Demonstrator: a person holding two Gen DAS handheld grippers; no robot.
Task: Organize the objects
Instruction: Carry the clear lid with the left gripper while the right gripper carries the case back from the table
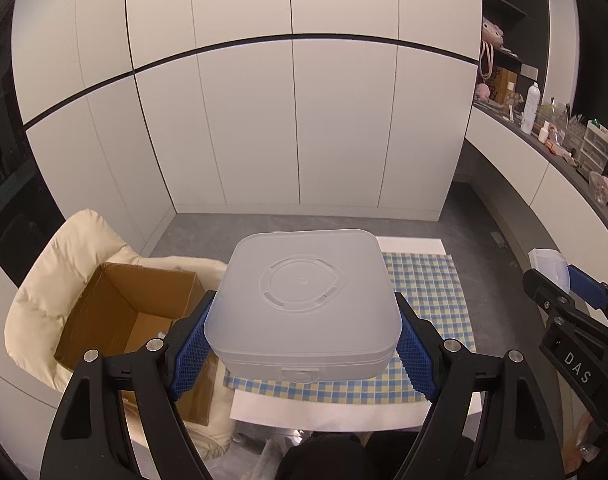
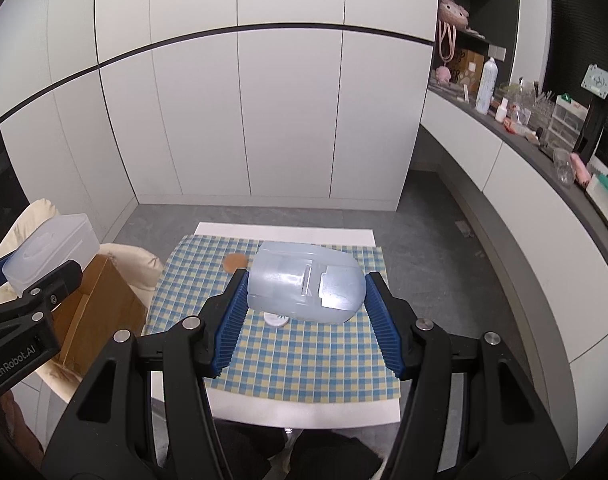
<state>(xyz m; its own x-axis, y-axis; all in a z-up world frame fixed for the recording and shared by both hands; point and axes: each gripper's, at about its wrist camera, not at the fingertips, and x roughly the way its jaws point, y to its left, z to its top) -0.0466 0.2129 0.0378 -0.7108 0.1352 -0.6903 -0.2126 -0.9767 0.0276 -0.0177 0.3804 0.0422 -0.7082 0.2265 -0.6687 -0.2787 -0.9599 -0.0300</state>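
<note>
Seen from the left wrist, the left tool (image 1: 304, 344) is clenched on a frosted square plastic box (image 1: 304, 300), its blue ribbed pads (image 1: 190, 354) pressing both sides. That box is lifted above the left edge of a blue and yellow checked cloth (image 1: 427, 292) that covers a white table (image 1: 343, 414). At 9 o'clock from the box sits an open cardboard box (image 1: 132, 312), resting on a cream cushioned chair (image 1: 56, 268). At 3 o'clock the right tool (image 1: 551, 280) enters the view, gripping something pale.

From the right wrist, the right tool (image 2: 305, 300) is clamped on a translucent bluish plastic case (image 2: 304, 288), rounded at one end, held above the middle of the checked cloth (image 2: 304, 364). Just under the case, at 6 o'clock, a small white round lid (image 2: 276, 320) lies on the cloth. At 10 o'clock from the case a flat brown disc (image 2: 235, 262) also lies on the cloth. At 9 o'clock the left tool (image 2: 36, 276) holds the frosted box (image 2: 50, 250) over the cardboard box (image 2: 96, 312).

White cabinet doors (image 2: 244, 120) fill the background, and a cluttered dark shelf (image 2: 543, 148) runs along the wall at 2 o'clock.
</note>
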